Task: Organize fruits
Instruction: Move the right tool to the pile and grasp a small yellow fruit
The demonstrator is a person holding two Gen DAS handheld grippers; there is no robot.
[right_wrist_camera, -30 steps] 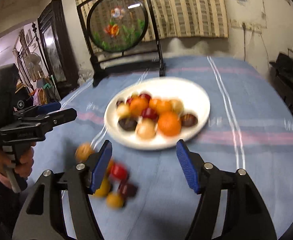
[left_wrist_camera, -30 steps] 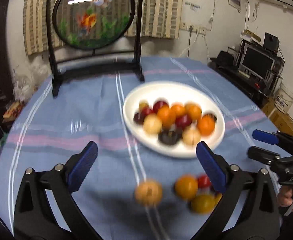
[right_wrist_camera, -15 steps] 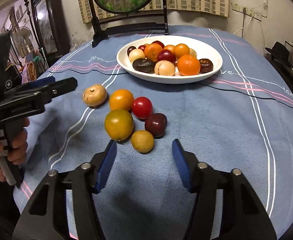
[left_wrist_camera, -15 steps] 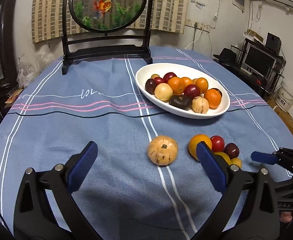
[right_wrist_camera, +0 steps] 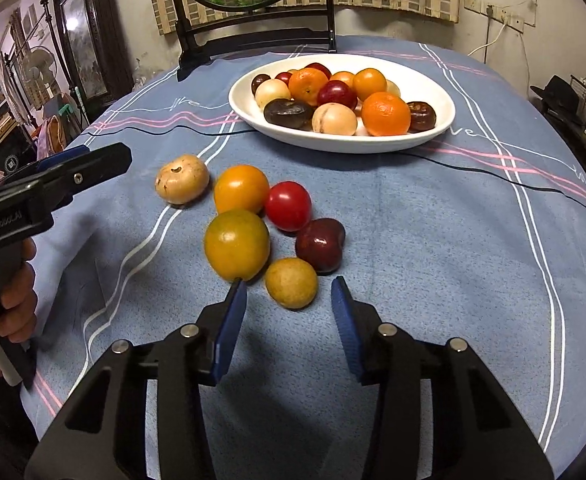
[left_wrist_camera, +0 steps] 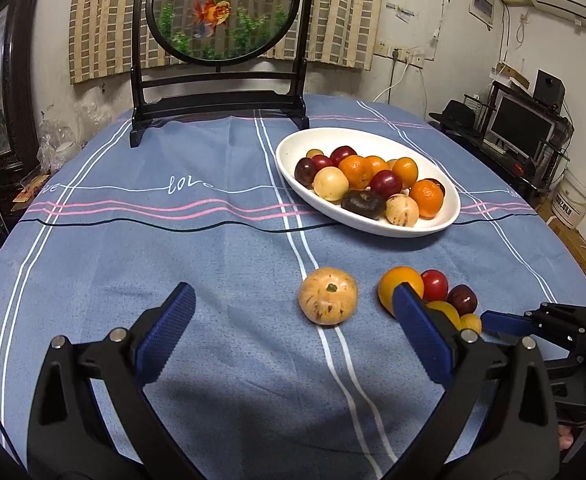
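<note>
While the right gripper (right_wrist_camera: 289,300) narrows its blue fingers (right_wrist_camera: 229,332) with nothing yet pressed between them, a small yellow fruit (right_wrist_camera: 291,282) lies just ahead of their tips on the blue-clothed worktop (right_wrist_camera: 433,240). Beside it cluster four loose fruits (right_wrist_camera: 253,216), a speckled tan fruit (left_wrist_camera: 328,295) slightly apart, and behind them the white bowl (right_wrist_camera: 373,144) of fruit. The left gripper (left_wrist_camera: 289,332) hovers spread wide, empty, near the tan fruit.
</note>
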